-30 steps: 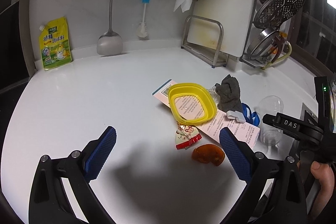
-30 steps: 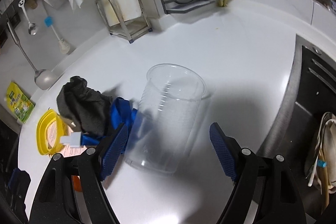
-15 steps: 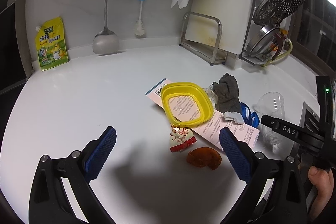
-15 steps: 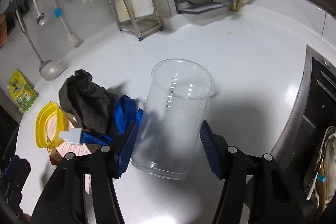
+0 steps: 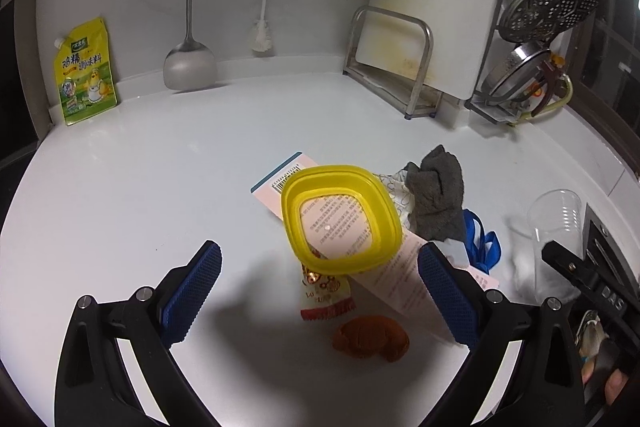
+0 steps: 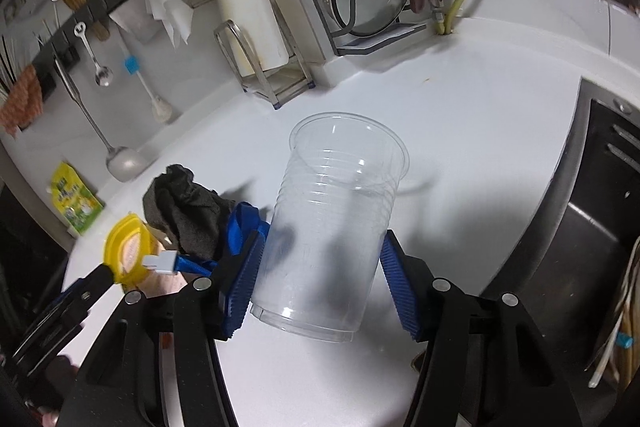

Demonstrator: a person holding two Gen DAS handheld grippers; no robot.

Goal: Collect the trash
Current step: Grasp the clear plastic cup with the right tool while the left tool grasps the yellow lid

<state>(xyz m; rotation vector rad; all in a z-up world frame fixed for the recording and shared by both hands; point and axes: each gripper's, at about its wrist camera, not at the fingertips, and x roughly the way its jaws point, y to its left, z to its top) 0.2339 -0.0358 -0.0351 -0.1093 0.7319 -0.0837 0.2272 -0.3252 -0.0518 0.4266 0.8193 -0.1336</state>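
Note:
My right gripper is shut on a clear plastic cup, its blue pads pressing both sides of the lower wall; the cup leans away from me over the white counter. In the left wrist view the same cup shows at the far right. My left gripper is open above the counter. Ahead of its fingers lie a yellow-rimmed lid on a printed paper slip, a red and white wrapper and a brown crumpled scrap.
A grey cloth and a blue strap lie between the lid and the cup. A cutting board rack, a dish rack, a yellow pouch and hanging utensils line the back wall. A sink lies to the right.
My right gripper closed from wide open onto the cup and tipped it back. My left gripper moved closer to the lid and wrapper, staying open.

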